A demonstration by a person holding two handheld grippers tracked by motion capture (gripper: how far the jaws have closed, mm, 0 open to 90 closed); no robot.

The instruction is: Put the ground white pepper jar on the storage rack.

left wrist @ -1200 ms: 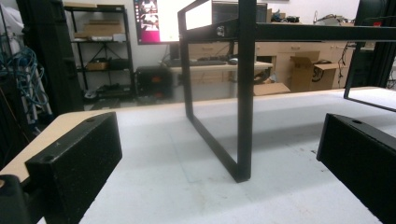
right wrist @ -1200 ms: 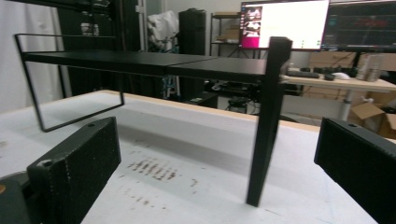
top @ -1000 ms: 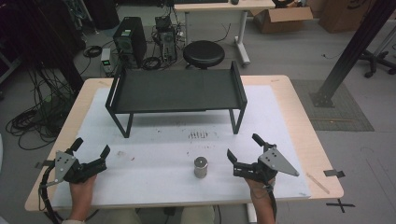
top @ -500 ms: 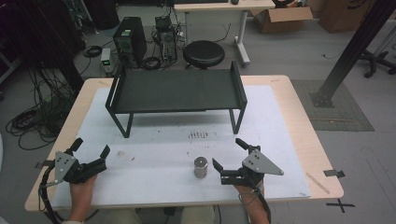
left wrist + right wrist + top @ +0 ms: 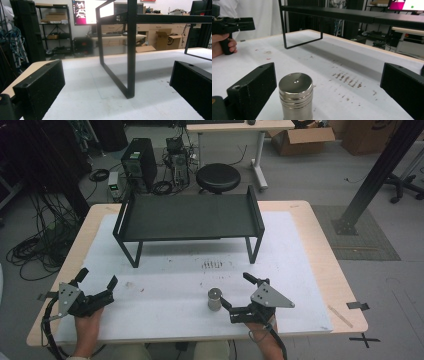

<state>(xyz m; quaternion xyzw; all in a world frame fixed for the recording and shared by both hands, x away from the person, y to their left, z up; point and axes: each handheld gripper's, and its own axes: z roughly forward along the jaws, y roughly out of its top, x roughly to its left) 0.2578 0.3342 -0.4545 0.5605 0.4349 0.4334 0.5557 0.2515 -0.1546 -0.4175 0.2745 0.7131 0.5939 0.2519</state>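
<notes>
Right claw (image 5: 237,295) has swung toward weight (image 5: 215,299), jaws apart; left claw (image 5: 96,286) apart. Steel weight: heavy, slippery; grip its grooved sides.

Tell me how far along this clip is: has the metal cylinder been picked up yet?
Not yet. The metal cylinder stands upright on the white mat, ungrasped. The right gripper is open, one jaw beside the cylinder. The left gripper is open at the mat's left edge, holding nothing. The black shelf carries nothing. Closing on the cylinder and moving it are both left, probably.
</notes>
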